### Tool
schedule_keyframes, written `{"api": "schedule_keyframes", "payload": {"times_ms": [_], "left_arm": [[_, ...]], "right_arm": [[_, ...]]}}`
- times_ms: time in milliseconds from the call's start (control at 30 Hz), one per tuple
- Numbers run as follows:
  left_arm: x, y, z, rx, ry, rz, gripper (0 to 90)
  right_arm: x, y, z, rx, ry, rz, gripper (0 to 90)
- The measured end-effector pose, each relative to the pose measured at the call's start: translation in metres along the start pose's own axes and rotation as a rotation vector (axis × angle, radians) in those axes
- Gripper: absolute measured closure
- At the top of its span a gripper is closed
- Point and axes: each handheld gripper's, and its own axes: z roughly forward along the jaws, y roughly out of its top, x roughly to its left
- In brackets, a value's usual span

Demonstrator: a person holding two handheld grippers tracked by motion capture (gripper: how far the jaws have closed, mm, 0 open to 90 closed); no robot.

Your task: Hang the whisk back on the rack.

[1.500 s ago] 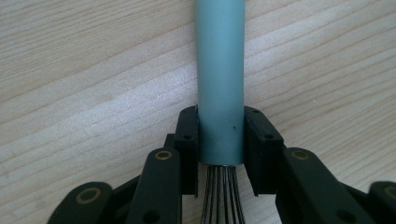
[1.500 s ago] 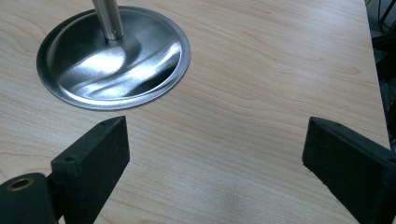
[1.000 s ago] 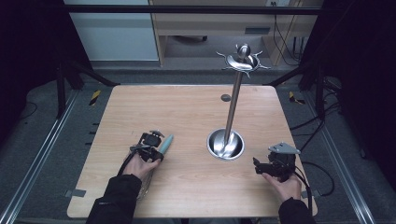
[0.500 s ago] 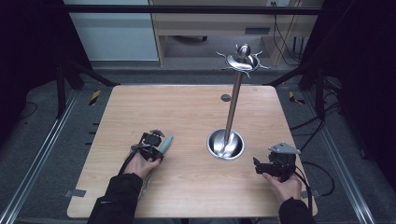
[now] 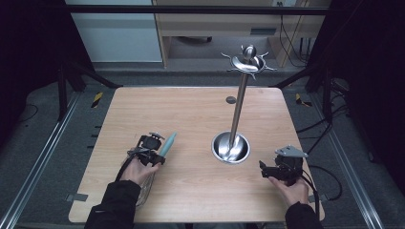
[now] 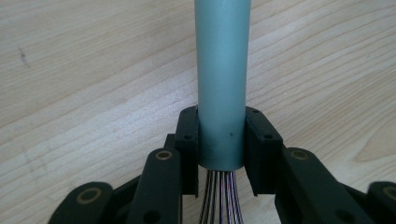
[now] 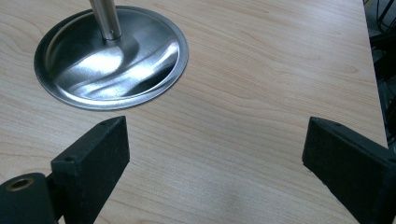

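Wooden surface [image 5: 191, 119], light grain, rounded corners, seen from the high view.

Left gripper [image 5: 154, 148]: at the near-left part of the surface, held in the person's left hand [image 5: 138, 169]. Jaws pinching the grey-green handle of a whisk [image 5: 166, 144]. In the left gripper view the two black jaws press on either side of the handle [image 6: 222, 84] close to its lower end, and the thin metal wires [image 6: 219, 198] fan out of that end toward the camera, between the jaw arms. The handle points away and to the right in the high view, lying low over the wood; whether it touches the surface I cannot tell. The wire cage [image 5: 145, 188] shows faintly beside the left sleeve, near the front edge.

Right gripper [image 5: 270, 169]: at the near-right part of the surface, held in the person's right hand [image 5: 291, 188], grey three-cornered plate on top. Jaws spread wide, nothing between them; in the right gripper view bare wood lies between the two black pads.

Steel stand [image 5: 239, 107]: round polished base dish [image 7: 112, 58] near the middle of the surface, right of centre, between the two grippers and a little farther off. An upright pole rises from it to a ring with hooks [image 5: 248, 61] at the top. The base sits just left and ahead of the right gripper's jaws, apart from them.

A small dark round spot [image 5: 231, 99] marks the far part of the surface, behind the stand.
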Motion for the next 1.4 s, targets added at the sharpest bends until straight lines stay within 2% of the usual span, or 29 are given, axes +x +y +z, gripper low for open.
{"api": "schedule_keyframes", "payload": {"times_ms": [33,167,300,400,567,600,833,967,1067,1133,1400], "left_arm": [[0.0,0.0,0.0,0.0,0.0,0.0,69.3],[0.003,-0.006,-0.014,-0.067,-0.011,-0.01,69.4],[0.004,-0.009,-0.02,-0.091,-0.02,-0.015,69.4],[0.005,-0.015,-0.026,-0.128,-0.026,-0.016,69.4],[0.006,-0.021,-0.034,-0.165,-0.013,-0.008,69.4],[0.007,-0.025,-0.037,-0.185,-0.013,-0.004,69.4],[0.006,-0.033,-0.047,-0.226,-0.01,0.012,69.4],[0.005,-0.036,-0.056,-0.269,-0.025,0.012,69.4],[0.007,-0.039,-0.063,-0.305,-0.033,-0.002,69.4],[0.008,-0.04,-0.065,-0.311,-0.035,-0.002,69.4],[0.013,-0.046,-0.086,-0.423,-0.035,-0.019,69.4]], "right_arm": [[0.0,0.0,0.0,0.0,0.0,0.0,7.6],[0.0,0.0,0.0,0.0,-0.001,0.0,7.6],[0.0,0.0,0.0,0.002,-0.002,0.002,7.6],[0.0,0.0,0.0,0.002,-0.002,0.002,7.6],[0.0,0.0,0.0,0.003,-0.001,0.002,7.6],[0.0,0.0,0.0,0.004,0.0,0.002,7.6],[0.0,0.0,0.0,0.003,-0.001,0.004,7.6],[0.001,-0.001,-0.001,0.003,0.0,-0.008,7.6],[0.0,-0.001,-0.001,0.003,-0.001,-0.009,7.6],[0.0,-0.001,-0.001,0.003,-0.001,-0.005,7.6],[0.0,-0.001,-0.002,0.002,-0.004,-0.004,7.6]]}}
